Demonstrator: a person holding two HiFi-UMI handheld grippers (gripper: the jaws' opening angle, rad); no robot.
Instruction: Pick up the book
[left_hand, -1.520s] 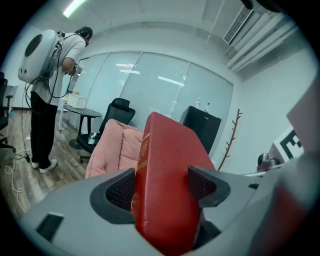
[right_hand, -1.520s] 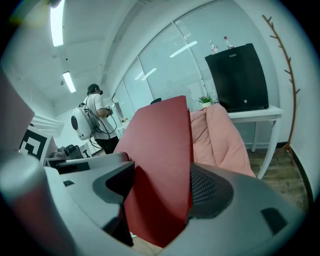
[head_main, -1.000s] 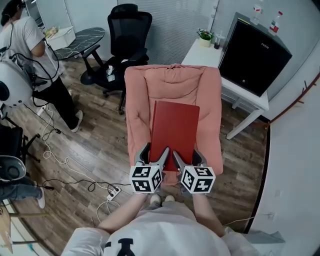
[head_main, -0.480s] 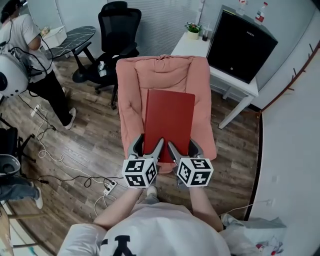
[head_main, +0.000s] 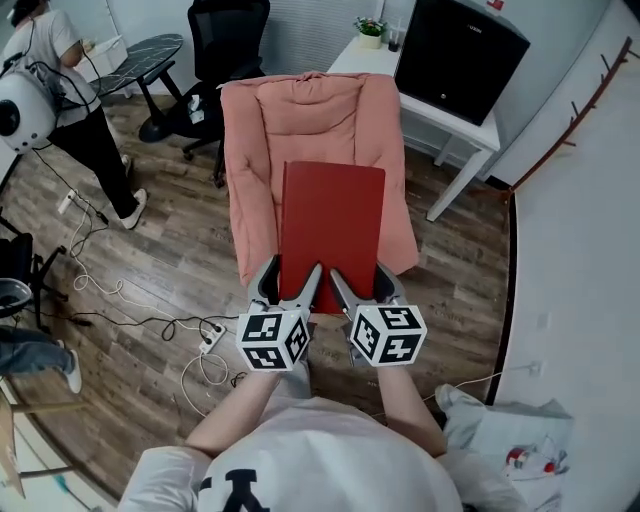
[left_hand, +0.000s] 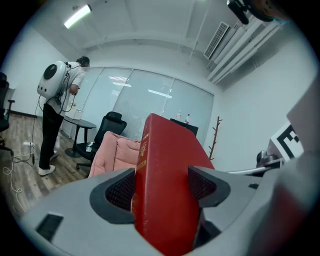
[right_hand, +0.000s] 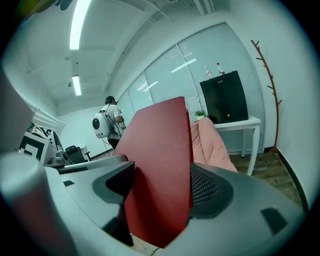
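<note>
Two tools clamp the near edge of the red book (head_main: 333, 225): left tool (head_main: 290, 287) closed on its left corner, right tool (head_main: 360, 287) closed on its right corner, above pink armchair (head_main: 310, 110).

Pink armchair (head_main: 310, 120) sits straight ahead of me on the wood floor (head_main: 160, 270). Behind it: black office chair (head_main: 228, 30) at left, white table (head_main: 445, 105) at right w/ a black cabinet (head_main: 460, 45) and small potted plant (head_main: 370, 27) on top. Far left, a person (head_main: 50, 45) w/ a white backpack (head_main: 20, 112) stands by a dark table (head_main: 150, 50). Power strip (head_main: 211, 338) w/ cables lies on the floor.
</note>
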